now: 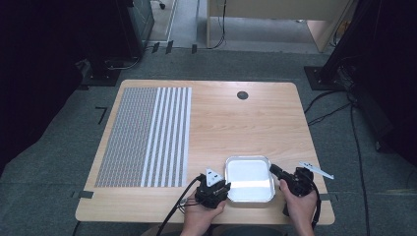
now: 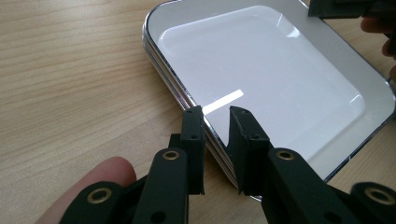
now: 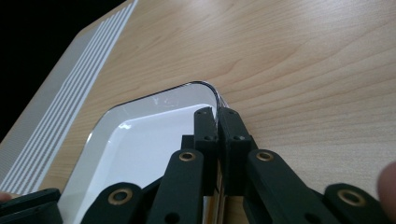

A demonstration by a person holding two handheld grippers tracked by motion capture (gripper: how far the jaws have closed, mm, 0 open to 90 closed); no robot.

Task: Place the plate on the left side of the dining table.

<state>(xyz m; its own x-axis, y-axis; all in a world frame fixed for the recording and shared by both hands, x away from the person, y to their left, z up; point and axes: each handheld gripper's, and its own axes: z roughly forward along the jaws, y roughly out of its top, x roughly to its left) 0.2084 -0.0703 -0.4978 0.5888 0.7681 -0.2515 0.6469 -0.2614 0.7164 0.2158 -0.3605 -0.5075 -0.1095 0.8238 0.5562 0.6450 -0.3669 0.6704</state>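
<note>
My right gripper pinches the tray rim tight near the table's front edge, and my left gripper sits a little open over the other rim.

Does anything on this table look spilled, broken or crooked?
Nothing stands out. The white tray sits flat and empty on the wooden table, and the striped mat lies straight along the left side.

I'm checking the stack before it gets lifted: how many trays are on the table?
3, going by the rims in the left gripper view: the white trays lie nested in one stack at the table's near edge, between both grippers. More may be hidden within.
</note>
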